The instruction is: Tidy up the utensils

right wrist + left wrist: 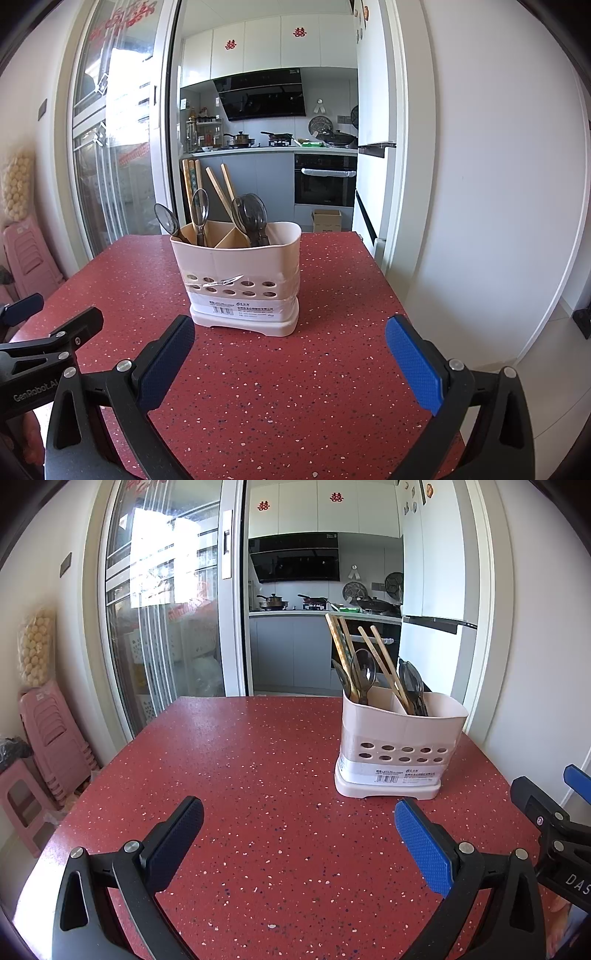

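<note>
Blue textured pads line the two black fingers of the left gripper (299, 819), whose jaws stand spread wide with nothing between them, above the red speckled tabletop (258, 760). The right gripper (290, 334) is spread the same way and also holds nothing. Each tool shows at the edge of the other's view: the letters "DAS" can be read on the right one from the left wrist camera, and "GenRobot.AI" on the left one from the right wrist camera. Just ahead of the right gripper, and ahead and to the right of the left gripper, stands the one pale pink plastic utensil holder (240, 273), upright on the table, with two rows of oval holes and a white barcode label whose print is too small to read. A partition splits it into two compartments. The left compartment holds three wooden chopsticks (192, 184) and two dark translucent plastic spoons (201, 212); the right compartment holds two plain wooden chopsticks (221, 186) and a cluster of dark spoons (251, 216), overlapping too closely to count.
</note>
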Available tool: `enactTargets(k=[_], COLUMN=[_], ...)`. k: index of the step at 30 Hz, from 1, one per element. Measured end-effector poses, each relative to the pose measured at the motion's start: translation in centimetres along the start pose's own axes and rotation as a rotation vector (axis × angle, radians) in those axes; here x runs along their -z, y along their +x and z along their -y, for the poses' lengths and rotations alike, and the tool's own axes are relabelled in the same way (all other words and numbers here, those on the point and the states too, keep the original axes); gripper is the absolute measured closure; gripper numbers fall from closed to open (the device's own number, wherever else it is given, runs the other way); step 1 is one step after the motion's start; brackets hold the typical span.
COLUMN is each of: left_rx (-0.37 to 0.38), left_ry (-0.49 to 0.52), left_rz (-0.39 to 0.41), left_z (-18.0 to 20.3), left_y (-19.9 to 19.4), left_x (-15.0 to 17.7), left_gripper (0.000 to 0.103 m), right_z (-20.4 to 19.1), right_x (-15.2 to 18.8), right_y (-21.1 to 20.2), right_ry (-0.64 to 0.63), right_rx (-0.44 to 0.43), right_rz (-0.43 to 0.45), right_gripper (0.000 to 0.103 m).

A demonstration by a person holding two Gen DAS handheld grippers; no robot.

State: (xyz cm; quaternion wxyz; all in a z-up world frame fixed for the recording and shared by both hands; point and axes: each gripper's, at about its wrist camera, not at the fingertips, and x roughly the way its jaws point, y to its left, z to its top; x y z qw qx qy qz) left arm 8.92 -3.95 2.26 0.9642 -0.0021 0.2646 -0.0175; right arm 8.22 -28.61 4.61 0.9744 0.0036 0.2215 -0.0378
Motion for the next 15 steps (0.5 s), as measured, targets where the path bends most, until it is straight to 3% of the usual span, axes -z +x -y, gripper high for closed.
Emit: enactTargets(k=[15], left_rx=[0.005], left_ry=[0.007], left_rz=[0.005], left_z=[0.11], left_y=[-0.02], left_x=[-0.02], left_gripper=[0.0], right_z=[-0.06], right_x=[0.08], right_y=[-0.02], right_ry=[0.003], right_rx=[0.001], right_rz=[-0.003], right_gripper=[0.0])
